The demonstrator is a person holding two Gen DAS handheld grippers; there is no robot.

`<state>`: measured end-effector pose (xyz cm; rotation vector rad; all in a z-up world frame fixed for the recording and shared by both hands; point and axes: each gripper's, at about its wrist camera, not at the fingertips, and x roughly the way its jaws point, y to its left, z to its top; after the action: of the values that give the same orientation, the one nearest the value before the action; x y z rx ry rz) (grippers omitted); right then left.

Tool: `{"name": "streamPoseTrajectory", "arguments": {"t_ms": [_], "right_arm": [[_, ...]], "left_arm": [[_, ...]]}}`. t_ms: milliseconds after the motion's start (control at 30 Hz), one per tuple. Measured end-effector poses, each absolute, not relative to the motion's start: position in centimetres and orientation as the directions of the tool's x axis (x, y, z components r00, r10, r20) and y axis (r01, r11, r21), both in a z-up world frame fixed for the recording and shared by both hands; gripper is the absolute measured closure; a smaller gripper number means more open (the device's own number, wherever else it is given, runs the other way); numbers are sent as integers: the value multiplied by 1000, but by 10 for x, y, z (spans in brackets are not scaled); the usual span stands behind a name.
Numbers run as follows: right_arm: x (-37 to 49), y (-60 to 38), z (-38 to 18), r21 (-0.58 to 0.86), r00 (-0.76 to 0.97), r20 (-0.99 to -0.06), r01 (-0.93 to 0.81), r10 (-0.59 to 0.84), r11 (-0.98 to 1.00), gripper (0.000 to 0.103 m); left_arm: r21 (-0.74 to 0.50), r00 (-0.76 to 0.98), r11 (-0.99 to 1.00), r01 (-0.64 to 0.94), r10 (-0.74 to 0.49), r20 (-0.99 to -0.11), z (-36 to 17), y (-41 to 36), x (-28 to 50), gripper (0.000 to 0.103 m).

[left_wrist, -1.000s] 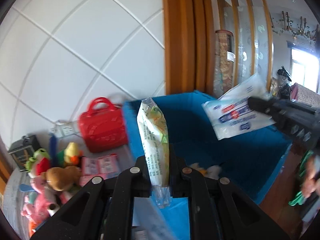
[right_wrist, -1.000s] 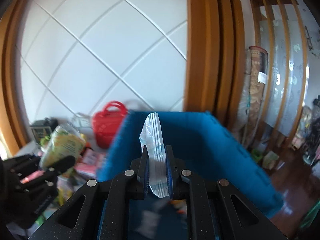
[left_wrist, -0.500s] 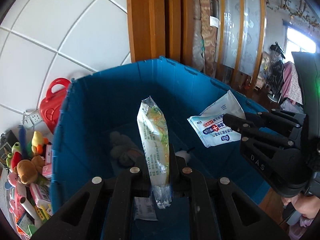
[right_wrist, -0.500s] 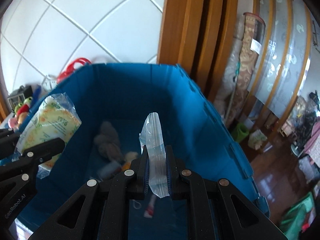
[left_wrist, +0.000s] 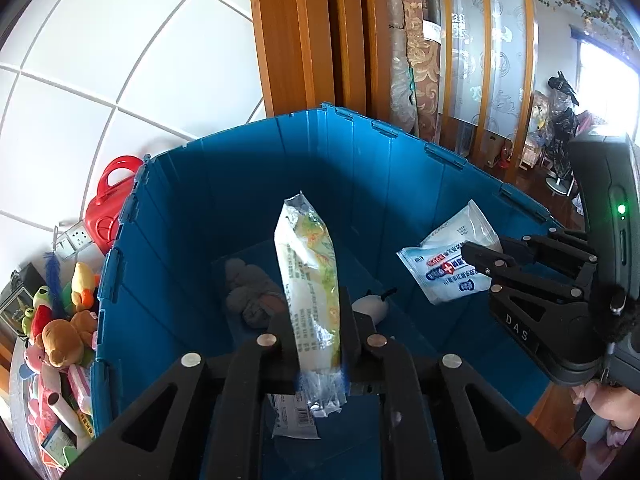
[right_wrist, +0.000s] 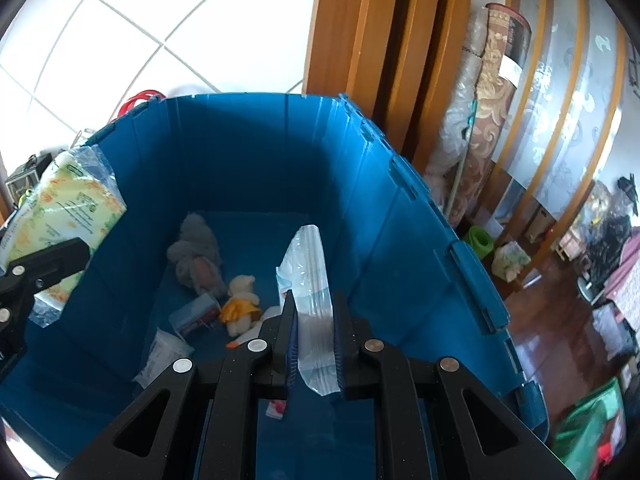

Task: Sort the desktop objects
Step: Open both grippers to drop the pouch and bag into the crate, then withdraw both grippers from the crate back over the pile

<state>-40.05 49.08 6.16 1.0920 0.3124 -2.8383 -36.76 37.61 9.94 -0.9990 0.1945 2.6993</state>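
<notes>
Left wrist — blue crate (left_wrist: 180, 216), tiled wall (left_wrist: 100, 60)

Both wrist views look steeply down, close, into the blue bin (left_wrist: 248, 184).

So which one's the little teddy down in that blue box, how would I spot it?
Look into the big blue crate, at its floor. Beside the grey plush lies a small cream teddy bear. It alone wears an orange dress; everything else down there is grey or packaged.
</notes>
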Motion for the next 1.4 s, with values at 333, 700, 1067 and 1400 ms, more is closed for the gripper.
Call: {"name": "streamPoseTrajectory", "arguments": {"t_ms": [333,700,1067,1400], "right_arm": [[-401,496,58,-153,-741,-672,150,-8,-977,76],[-388,495,69,-145,-768,-640,153,-25,-978,12],[-359,481,92,-121,-804,-590,178,-73,-977,0],[-329,425,120,-118,-838,-516,273,-176,-955,0]], "left_arm": [[42,-727,-961,-273,178,-664,98,376,-370,69],[22,-748,-965,-262,189,-636,101,369,-364,50],[-78,-811,-976,-203,212,-545,111,324,-333,50],[-83,-888,-989,-121,145,-436,136,264,-293,50]]}}
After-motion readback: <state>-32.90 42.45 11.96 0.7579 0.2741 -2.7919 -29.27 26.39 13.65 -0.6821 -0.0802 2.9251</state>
